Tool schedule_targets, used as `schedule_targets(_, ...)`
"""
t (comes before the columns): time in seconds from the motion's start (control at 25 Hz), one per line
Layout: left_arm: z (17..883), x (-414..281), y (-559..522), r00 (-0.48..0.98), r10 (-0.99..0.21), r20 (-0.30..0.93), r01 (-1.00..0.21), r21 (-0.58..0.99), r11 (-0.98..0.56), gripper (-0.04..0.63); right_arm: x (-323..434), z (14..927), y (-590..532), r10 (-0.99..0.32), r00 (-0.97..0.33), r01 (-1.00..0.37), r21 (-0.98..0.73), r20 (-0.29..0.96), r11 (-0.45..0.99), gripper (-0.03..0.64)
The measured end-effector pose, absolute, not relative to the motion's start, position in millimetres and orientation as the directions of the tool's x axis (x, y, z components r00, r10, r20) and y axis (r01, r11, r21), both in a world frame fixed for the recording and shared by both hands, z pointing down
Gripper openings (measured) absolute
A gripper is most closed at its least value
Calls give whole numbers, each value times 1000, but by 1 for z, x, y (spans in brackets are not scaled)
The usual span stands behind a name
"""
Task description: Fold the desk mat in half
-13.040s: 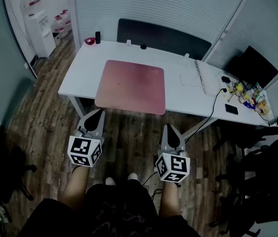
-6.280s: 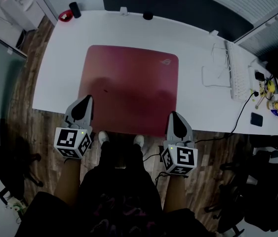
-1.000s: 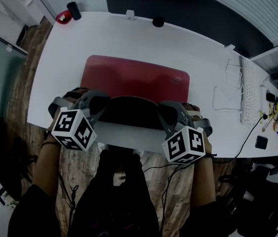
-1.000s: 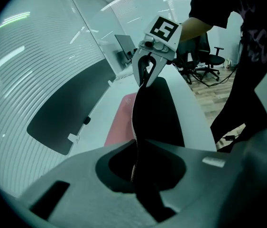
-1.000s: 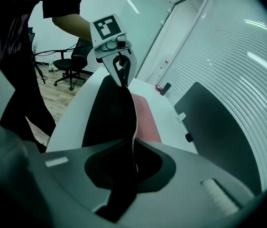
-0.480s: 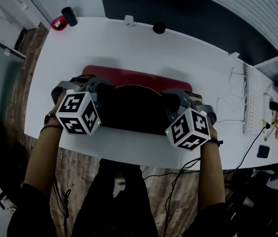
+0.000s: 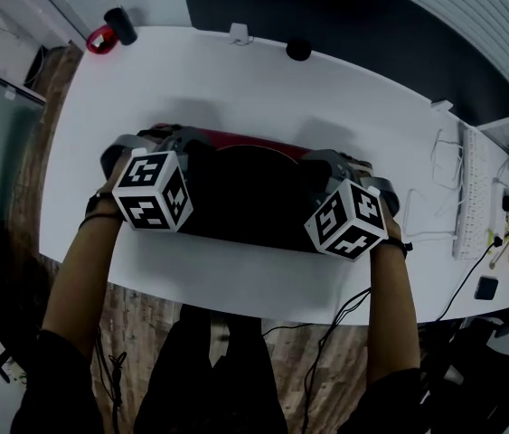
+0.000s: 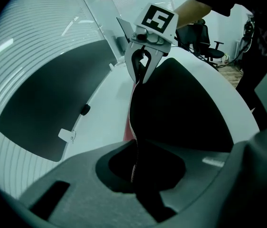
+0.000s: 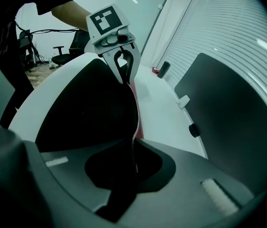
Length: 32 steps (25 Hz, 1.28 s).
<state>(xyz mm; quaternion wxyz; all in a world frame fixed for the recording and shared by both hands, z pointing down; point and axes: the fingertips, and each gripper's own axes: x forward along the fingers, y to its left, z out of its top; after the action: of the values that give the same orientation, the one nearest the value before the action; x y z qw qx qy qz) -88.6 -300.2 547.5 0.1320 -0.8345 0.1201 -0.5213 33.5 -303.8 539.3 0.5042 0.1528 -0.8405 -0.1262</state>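
Left gripper (image 8: pixel 134 148): jaws nearly together, pinching the thin edge of the desk mat (image 7: pixel 245 197). Right gripper (image 9: pixel 133 148): same story, clamped on that same edge further along. Both point steeply down and away from the person, one at each end of the lifted edge, so the edge stretches between them from left to right.

The mat lies doubled over. Its black underside faces up, and a strip of the red top face (image 7: pixel 254 143) shows just beyond the grippers. The long axis runs side to side, parallel to the long near edge of the desk (image 7: pixel 263 89). The fold lies on the near side and the held edge is above the far side.

The mat sits mid-desk, slightly left of centre and clear of every edge. A keyboard (image 7: pixel 471 188) lies at the right end. A small black round thing (image 7: pixel 298 50) sits at the far edge.
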Motion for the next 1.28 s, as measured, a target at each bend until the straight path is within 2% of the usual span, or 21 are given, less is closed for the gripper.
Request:
schedule_targets(0.32, 566, -85, -318, 403, -322, 857, -23, -342, -940, 29, 37, 556, -318, -371, -434, -131, 350, 821, 927, 38)
schedule_targets(1.12, 569, -83, -326, 406, -316, 858, -55, -322, -945, 38, 40, 558, -325, -406, -433, -135, 387, 805, 912, 58)
schedule_targets(1.24, 569, -85, -329, 409, -338, 848, -73, -339, -938, 48, 40, 559, -330, -442, -423, -152, 419, 791, 895, 77)
schedule_targets(1.28, 569, -85, -330, 408, -349, 844, -79, -348, -934, 53, 40, 558, -332, -458, -421, -160, 433, 783, 887, 103)
